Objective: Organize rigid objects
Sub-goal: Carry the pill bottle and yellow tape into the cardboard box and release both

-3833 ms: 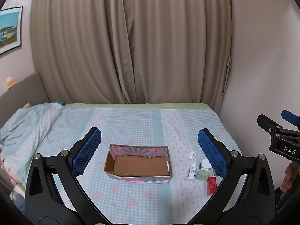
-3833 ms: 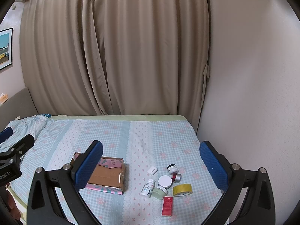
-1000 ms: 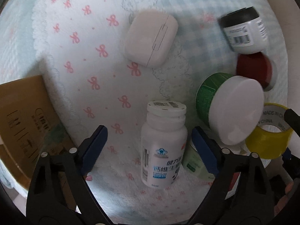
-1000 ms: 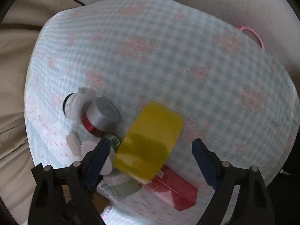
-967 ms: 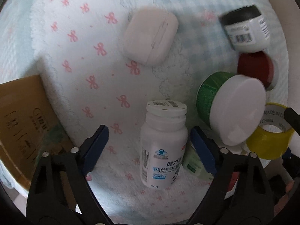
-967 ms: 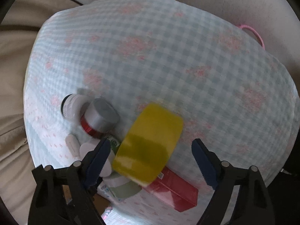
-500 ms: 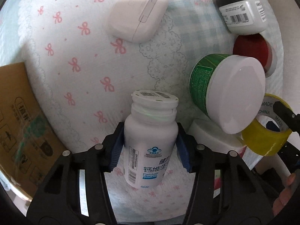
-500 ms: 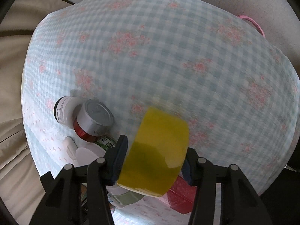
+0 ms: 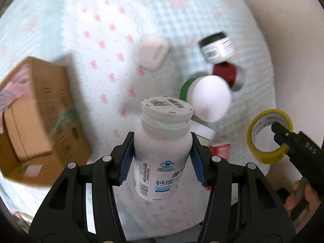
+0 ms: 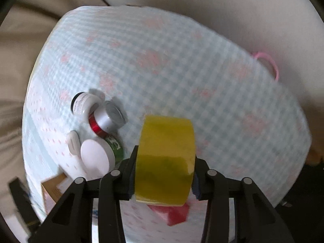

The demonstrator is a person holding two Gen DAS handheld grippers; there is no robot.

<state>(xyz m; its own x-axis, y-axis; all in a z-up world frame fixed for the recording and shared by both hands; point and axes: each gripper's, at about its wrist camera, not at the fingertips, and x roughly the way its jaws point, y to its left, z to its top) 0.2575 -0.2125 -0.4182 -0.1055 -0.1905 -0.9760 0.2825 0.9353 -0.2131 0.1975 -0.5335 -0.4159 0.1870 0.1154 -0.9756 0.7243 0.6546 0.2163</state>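
Note:
My left gripper [image 9: 162,160] is shut on a white calcium vitamin bottle [image 9: 162,151] and holds it above the bed. My right gripper [image 10: 165,177] is shut on a yellow tape roll [image 10: 165,166], which also shows in the left wrist view [image 9: 268,136], lifted off the bed. The open cardboard box [image 9: 34,111] lies to the left on the blue checked bedspread [image 9: 101,30]. On the bed lie a white case [image 9: 152,54], a black-lidded jar [image 9: 216,46], a red jar [image 9: 224,74], a green jar with a white lid [image 9: 206,98] and a red box [image 9: 219,150].
The wall [image 9: 283,40] runs close along the bed's right side. A pink loop [image 10: 267,60] hangs at the bed's far edge in the right wrist view. The curtain [image 10: 18,40] hangs at the left. The box corner [image 10: 53,188] shows low left there.
Both grippers have risen from the bed, the left with the white bottle, the right with the yellow tape. The objects on the bed look smaller and farther off.

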